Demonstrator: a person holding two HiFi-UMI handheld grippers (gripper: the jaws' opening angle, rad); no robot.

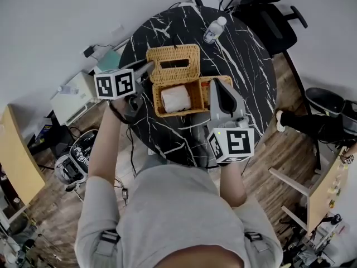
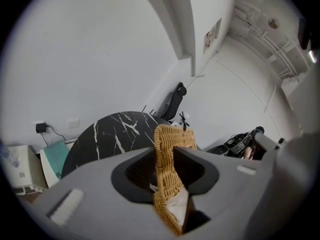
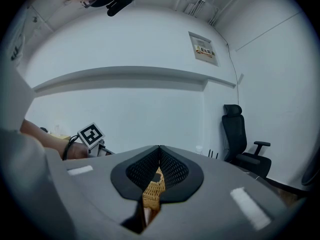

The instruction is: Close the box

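A wicker box [image 1: 178,114] stands open on the black marble table [image 1: 245,66], with white tissue [image 1: 175,98] inside. Its slotted wicker lid [image 1: 174,63] is raised at the far side. My left gripper [image 1: 149,66] is shut on the lid's left edge. In the left gripper view [image 2: 172,159] the lid [image 2: 167,174] stands upright between the jaws, pressed from both sides. My right gripper [image 1: 218,85] lies over the box's right end. In the right gripper view [image 3: 159,148] its tips meet, and wicker [image 3: 152,194] shows through the gap below them.
A water bottle [image 1: 214,29] stands at the table's far side. A black office chair [image 1: 273,15] is behind the table. A printer [image 1: 72,96] sits on the floor at the left, and a wooden chair [image 1: 318,188] is at the right.
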